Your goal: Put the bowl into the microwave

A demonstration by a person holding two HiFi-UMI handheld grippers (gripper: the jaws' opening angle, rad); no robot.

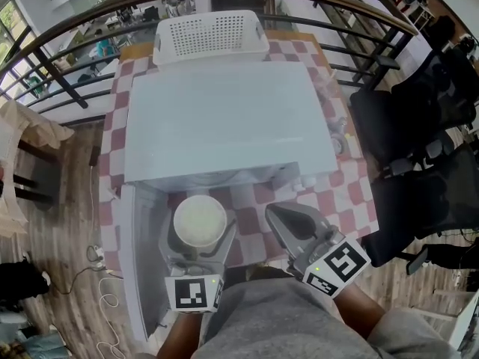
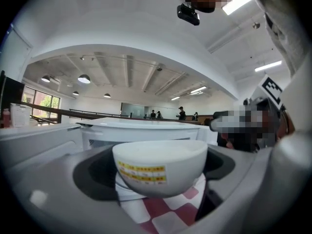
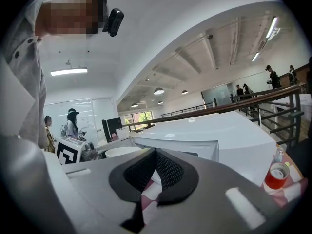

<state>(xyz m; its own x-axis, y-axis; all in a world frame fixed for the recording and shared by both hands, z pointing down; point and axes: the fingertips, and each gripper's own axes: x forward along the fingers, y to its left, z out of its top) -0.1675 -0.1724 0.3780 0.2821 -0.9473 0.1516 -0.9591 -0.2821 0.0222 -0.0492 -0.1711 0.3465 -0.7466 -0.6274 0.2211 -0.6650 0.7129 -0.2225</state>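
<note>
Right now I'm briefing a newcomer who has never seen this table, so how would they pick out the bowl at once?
Find the big white microwave on the red-checked tablecloth. Just before its open front, the left gripper holds the bowl. It is round, plain white with a yellow label strip, unlike the rectangular, perforated basket behind the microwave.

We see the microwave (image 1: pixel 224 118) door (image 1: pixel 138 260) swung open leftward, walling that side. The right gripper (image 1: pixel 275 214) crowds the bowl (image 1: pixel 199 220) rightward. The cavity, poorly seen, appears passable.
</note>
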